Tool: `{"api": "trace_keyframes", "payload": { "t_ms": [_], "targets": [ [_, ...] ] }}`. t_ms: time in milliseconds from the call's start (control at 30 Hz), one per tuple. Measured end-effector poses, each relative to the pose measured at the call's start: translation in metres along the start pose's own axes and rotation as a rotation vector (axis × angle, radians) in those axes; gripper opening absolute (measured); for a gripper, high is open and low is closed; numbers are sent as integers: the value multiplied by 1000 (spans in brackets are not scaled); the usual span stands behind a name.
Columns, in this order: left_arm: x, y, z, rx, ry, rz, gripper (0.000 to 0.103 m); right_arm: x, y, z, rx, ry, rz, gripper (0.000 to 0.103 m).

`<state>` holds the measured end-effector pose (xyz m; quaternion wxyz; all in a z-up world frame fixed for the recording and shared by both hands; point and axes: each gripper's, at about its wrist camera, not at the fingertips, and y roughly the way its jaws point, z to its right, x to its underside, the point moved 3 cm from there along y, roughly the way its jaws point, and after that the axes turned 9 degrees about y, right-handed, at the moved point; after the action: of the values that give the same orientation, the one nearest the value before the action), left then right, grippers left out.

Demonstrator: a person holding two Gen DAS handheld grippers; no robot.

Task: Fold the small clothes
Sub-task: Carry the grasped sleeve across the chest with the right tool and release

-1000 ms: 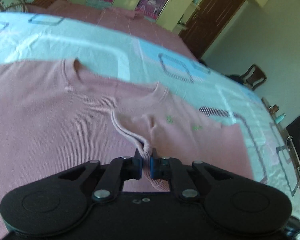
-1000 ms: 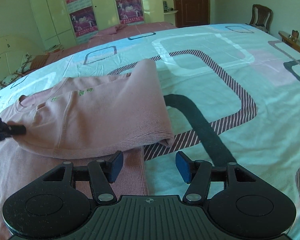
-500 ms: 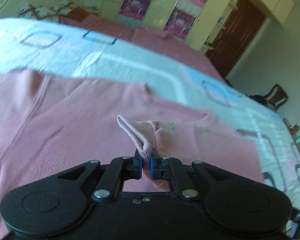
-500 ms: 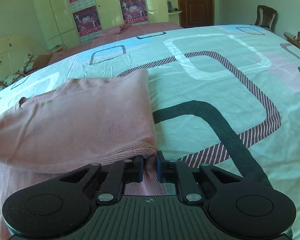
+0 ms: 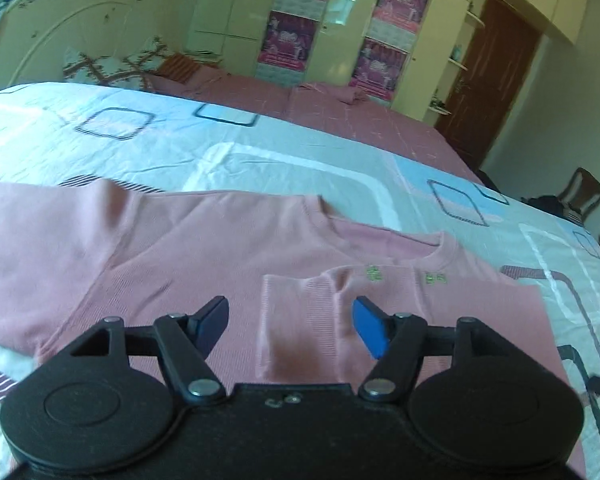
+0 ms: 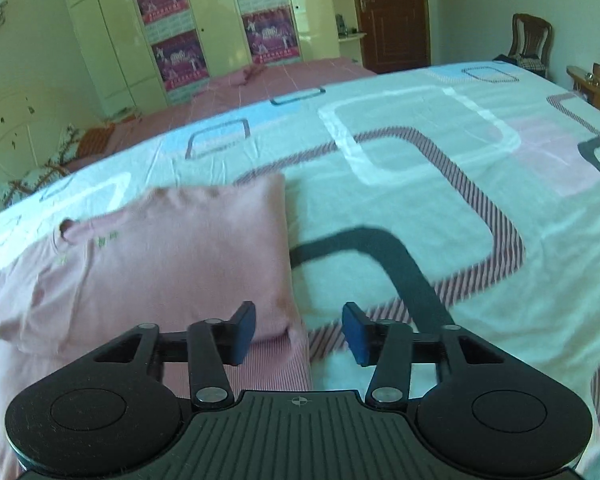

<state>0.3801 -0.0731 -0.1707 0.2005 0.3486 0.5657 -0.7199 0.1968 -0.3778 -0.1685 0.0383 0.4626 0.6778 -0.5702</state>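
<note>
Pink sweater (image 5: 228,248) lies half-folded on the bed (image 6: 420,184); left claw (image 5: 290,330) gapes apart above its cuff. Right claw (image 6: 298,332) spread too, holding nothing.

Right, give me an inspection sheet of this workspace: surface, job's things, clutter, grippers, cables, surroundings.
Surface: bed sheet with rounded-rectangle pattern, lightly creased.
Job's things: pink sweater lying flat; one side folded over the body, its sleeve cuff lying on the chest below the collar.
Clutter: nothing seen on the sheet near the sweater.
Grippers: left gripper open, jaws either side of the cuff, not gripping; right gripper open over the folded edge at the hem.
Cables: nothing seen.
Surroundings: wardrobe with posters, brown door, chair, pink blanket beyond the sheet.
</note>
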Motion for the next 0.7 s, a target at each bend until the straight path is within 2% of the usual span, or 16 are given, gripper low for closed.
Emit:
{"api": "trace_keyframes", "payload": {
  "t_ms": [200,400,467,633,700],
  "targets": [
    [2,37,30,46,81,-50,59,-38,59,-8,-38,49,-37,48],
    [13,64,27,9,93,-109,59,-64,117,-17,-38,81,-83,46],
    [12,66,29,-7,114,-115,59,-70,130,-18,-27,76,-88,11],
    [9,61,30,-19,109,-125,60,-68,137,-18,29,46,-55,11],
    [6,53,26,-19,84,-124,62,-67,132,-15,53,83,-32,11]
  ]
}}
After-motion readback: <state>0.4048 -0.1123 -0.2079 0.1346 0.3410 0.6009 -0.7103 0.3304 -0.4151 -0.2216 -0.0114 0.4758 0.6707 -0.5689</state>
